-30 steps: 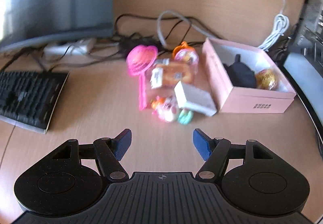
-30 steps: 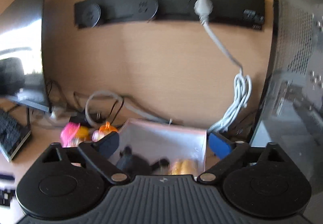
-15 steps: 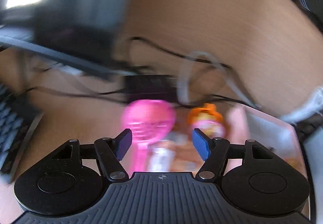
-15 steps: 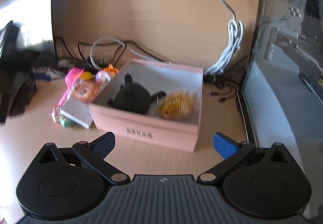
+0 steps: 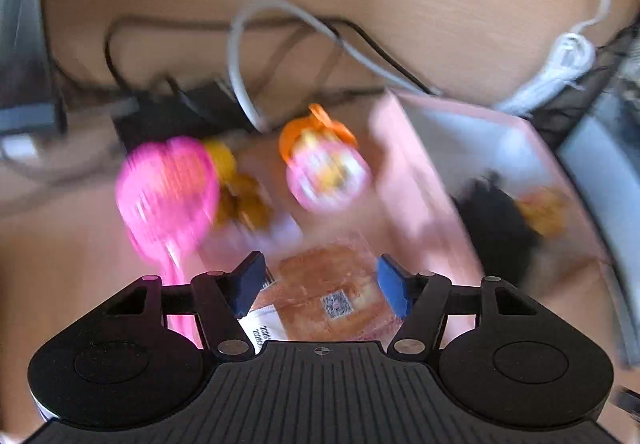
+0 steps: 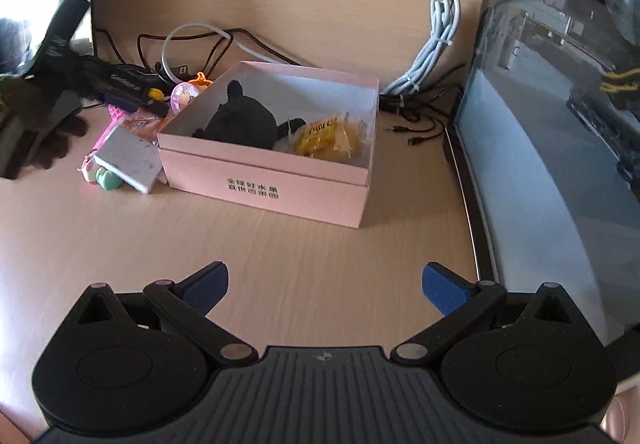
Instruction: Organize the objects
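Observation:
A pink box [image 6: 276, 179] sits on the desk and holds a black plush [image 6: 244, 121] and a yellow snack packet [image 6: 326, 139]; it also shows in the left wrist view [image 5: 416, 179]. Left of it lies a pile: a wrapped bread packet [image 5: 332, 292], a pink heart-shaped wand [image 5: 168, 187], a round pink toy with an orange cap [image 5: 326, 171], a white card box [image 6: 128, 157]. My left gripper [image 5: 320, 284] is open, its jaws on either side of the bread packet. My right gripper [image 6: 324, 288] is open and empty, over bare desk in front of the box.
Cables and a grey loop of cord [image 6: 192, 43] lie behind the pile. A bundled white cable [image 6: 436, 43] hangs at the back wall. A computer case [image 6: 560, 103] stands to the right of the box. A small green and pink toy [image 6: 104, 175] lies at the pile's front.
My left gripper has dropped forward onto the pile and now straddles the bread packet. My right gripper has pulled back and tilted down, away from the box.

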`<control>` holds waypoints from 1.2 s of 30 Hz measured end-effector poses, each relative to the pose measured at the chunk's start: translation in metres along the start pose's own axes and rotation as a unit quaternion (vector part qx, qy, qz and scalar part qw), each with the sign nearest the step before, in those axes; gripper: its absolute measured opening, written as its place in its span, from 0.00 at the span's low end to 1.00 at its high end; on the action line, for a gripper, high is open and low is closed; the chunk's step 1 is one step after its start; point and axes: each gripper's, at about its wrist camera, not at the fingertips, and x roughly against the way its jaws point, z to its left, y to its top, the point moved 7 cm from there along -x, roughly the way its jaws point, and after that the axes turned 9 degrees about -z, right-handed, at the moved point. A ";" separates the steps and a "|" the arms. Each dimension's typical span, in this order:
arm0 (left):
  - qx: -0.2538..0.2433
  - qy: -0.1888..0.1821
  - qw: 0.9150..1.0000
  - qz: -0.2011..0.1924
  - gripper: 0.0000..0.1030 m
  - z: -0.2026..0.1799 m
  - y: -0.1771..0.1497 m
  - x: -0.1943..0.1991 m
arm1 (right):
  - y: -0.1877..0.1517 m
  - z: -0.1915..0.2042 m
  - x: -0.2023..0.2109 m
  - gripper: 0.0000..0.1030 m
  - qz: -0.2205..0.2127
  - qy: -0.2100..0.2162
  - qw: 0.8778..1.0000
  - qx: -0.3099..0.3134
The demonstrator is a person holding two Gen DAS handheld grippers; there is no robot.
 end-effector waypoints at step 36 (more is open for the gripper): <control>0.081 0.094 0.989 -0.085 0.09 0.044 -0.045 0.142 | -0.004 0.109 0.000 1.00 0.002 0.132 0.989 0.071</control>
